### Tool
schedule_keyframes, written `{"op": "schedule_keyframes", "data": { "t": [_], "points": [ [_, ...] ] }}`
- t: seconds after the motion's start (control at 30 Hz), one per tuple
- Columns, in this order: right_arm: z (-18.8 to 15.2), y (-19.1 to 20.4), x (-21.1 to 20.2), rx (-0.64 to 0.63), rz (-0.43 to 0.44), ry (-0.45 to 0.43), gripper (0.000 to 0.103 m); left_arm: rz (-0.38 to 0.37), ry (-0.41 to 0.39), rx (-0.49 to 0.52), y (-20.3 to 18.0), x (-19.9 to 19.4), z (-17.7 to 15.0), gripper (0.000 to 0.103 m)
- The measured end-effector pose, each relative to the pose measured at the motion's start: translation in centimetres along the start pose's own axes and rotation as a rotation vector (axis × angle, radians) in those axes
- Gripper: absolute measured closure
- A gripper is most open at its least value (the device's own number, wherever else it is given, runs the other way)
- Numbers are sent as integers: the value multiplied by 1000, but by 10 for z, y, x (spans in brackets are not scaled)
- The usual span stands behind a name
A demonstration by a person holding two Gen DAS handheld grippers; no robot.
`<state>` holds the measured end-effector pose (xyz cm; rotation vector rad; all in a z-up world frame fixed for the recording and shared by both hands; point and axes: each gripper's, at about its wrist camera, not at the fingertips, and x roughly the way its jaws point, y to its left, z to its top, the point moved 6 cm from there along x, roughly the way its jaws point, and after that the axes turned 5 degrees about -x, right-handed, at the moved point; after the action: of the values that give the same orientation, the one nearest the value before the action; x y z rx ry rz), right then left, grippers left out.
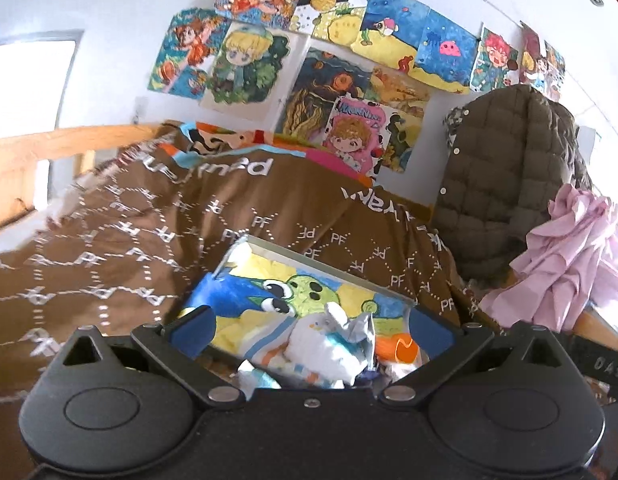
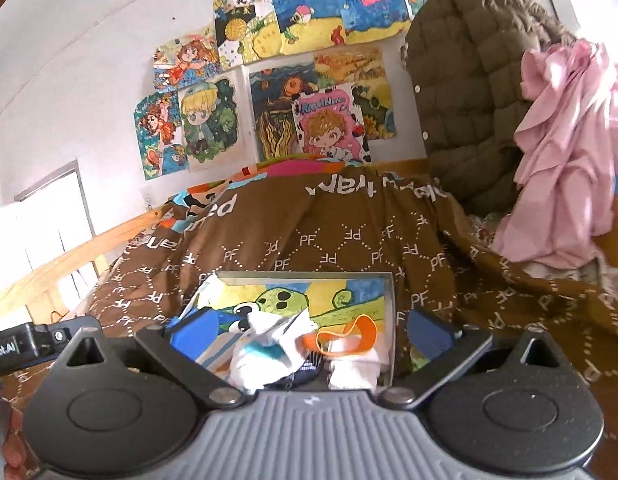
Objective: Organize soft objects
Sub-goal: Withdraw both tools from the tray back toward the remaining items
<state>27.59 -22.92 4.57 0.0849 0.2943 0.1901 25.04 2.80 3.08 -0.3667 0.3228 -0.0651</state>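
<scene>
A shallow box (image 1: 329, 258) with a cartoon drawing on its bottom lies on a brown blanket (image 1: 129, 240) printed with "PF". Inside it are rolled socks: a white and blue one (image 1: 329, 344) and an orange-trimmed one (image 1: 401, 348). My left gripper (image 1: 313, 332) hovers just before the box, open wide, its blue pads (image 1: 193, 332) touching nothing. The right wrist view shows the same box (image 2: 305, 276), a white and teal sock (image 2: 265, 352) and a white sock with an orange cuff (image 2: 349, 344). My right gripper (image 2: 311, 334) is open wide too, with nothing gripped.
An olive quilted jacket (image 2: 469, 100) and a pink cloth (image 2: 561, 160) hang at the right of the bed. A wooden bed rail (image 2: 69, 252) runs along the left. Coloured drawings (image 1: 309, 60) cover the wall behind. The other gripper's body (image 2: 13, 350) shows at the left edge.
</scene>
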Motion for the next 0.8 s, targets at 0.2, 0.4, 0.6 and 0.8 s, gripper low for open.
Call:
{"op": "schedule_keyframes", "data": {
  "t": [0.2,0.4,0.6,0.8],
  "points": [
    [-1,15,-55,-46,-11,-29,0,40,-3,61,-6,-54,-8,1],
    [-12,29,-87,-48,-17,-30,0,48,3,111,-8,-92,-19,1],
    [-35,40,-88,-60,-26,7,0,48,37,150,4,-108,-27,1],
    [-68,50,-81,-93,-24,58,0,64,89,162,25,-104,-46,1]
  ]
}}
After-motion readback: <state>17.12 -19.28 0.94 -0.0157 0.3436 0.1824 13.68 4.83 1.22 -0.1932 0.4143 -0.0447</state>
